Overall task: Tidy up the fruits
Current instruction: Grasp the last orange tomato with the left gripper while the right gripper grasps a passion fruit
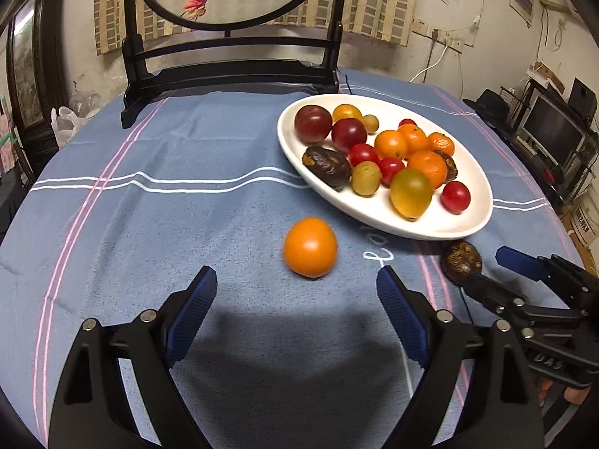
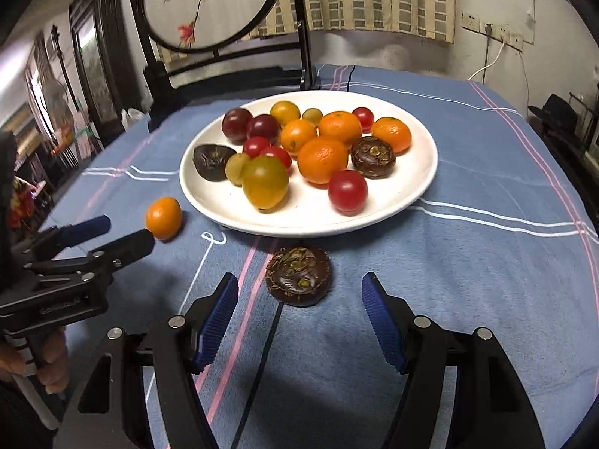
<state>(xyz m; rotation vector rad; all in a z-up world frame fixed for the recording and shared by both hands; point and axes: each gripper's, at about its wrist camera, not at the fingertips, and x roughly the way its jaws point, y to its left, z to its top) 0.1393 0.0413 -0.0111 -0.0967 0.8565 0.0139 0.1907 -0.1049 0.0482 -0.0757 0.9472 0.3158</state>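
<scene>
Left tool (image 1: 297,292) stands open and empty, with the loose orange fruit (image 1: 310,247) lying on the bench (image 1: 149,224) just beyond its fingertips, centre frame, near-round with no long axis to line up. Right tool (image 2: 299,299) is likewise open and empty; the dark flat fruit (image 2: 298,276), lying flat, sits just ahead between its fingertip lines, lower centre, so each hand is nearer its own fruit. White plate (image 2: 411,194) beyond both holds the gathered fruits: oranges, red and yellow-green tomatoes, dark plums, dark flat pieces.
</scene>
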